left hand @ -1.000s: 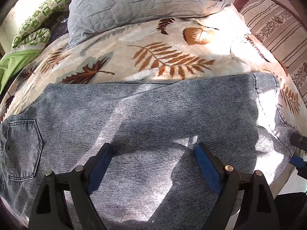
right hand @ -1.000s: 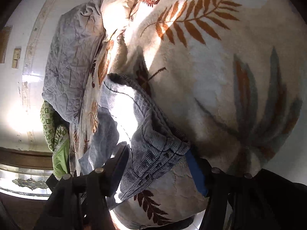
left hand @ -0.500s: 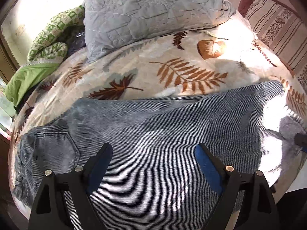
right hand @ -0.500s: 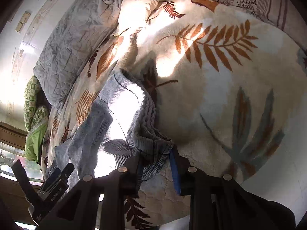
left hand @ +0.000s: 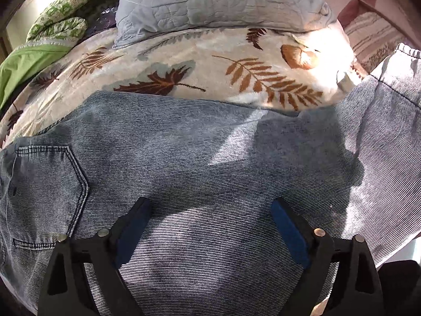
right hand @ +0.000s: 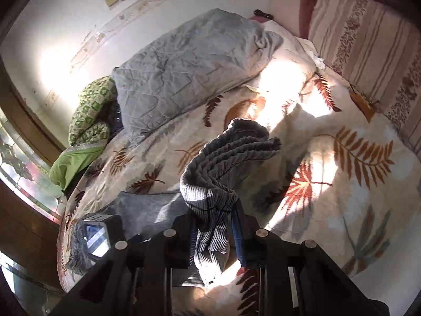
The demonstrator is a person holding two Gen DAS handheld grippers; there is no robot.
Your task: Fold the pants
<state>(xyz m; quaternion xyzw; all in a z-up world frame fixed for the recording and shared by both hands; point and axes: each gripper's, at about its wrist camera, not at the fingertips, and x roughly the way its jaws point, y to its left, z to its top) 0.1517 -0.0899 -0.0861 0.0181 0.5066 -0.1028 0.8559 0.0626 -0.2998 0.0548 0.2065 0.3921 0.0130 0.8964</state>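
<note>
Blue denim pants (left hand: 200,158) lie flat across the leaf-patterned blanket (left hand: 184,60), back pocket (left hand: 44,184) at the left. My left gripper (left hand: 210,216) is open just above the middle of the pants, holding nothing. The leg end (left hand: 394,100) rises off the bed at the right. In the right wrist view my right gripper (right hand: 214,226) is shut on the bunched cuff of the pants (right hand: 223,168) and holds it lifted above the bed. The left gripper's body (right hand: 97,234) shows at lower left there.
A grey quilted pillow (left hand: 210,2) and a green patterned cloth (left hand: 58,23) lie at the far side of the bed. A striped headboard cushion (right hand: 368,47) is at the right. A wall and window (right hand: 23,173) stand to the left. The bed edge is near me.
My right gripper closed on the pants cuff and lifted it up off the bed, toward the left. The left gripper stayed open, hovering over the pants.
</note>
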